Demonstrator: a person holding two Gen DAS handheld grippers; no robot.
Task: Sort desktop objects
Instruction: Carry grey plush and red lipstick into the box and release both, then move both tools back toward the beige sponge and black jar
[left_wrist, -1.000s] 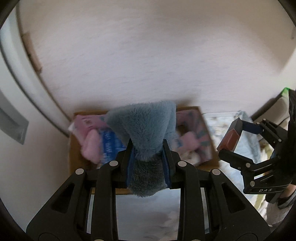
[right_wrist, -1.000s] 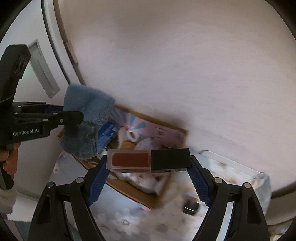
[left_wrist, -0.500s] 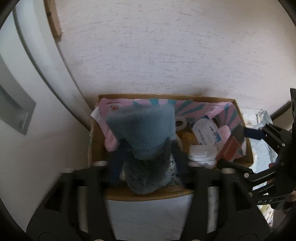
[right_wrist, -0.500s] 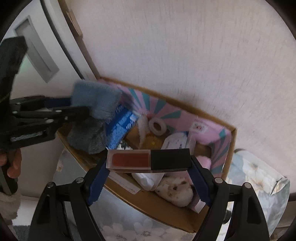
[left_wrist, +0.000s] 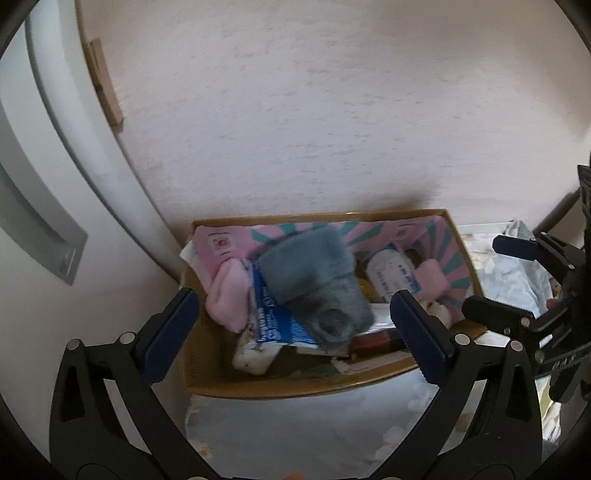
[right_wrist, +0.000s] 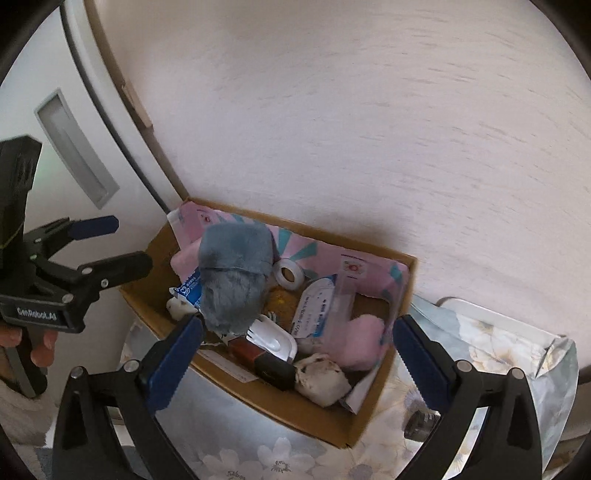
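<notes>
Both jaws are opening, nothing between them — left gripper (left_wrist: 295, 325) and right gripper (right_wrist: 297, 354) hang above the cardboard box (right_wrist: 295, 417). The grey plush sock (left_wrist: 317, 284) and red-brown lip gloss tube (right_wrist: 258, 356) (black cap) lie inside.

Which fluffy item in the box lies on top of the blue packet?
The grey-blue plush cloth; the pink fluffy pieces sit beside the box walls instead.

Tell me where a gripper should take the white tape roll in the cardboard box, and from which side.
Grip the white tape roll across its outer rim, coming straight down from above. It lies flat with its hole facing up, so the round rim is its only exposed part. The grey plush crowds one side, so I would set the fingers along the other axis, probably clear of it.
</notes>
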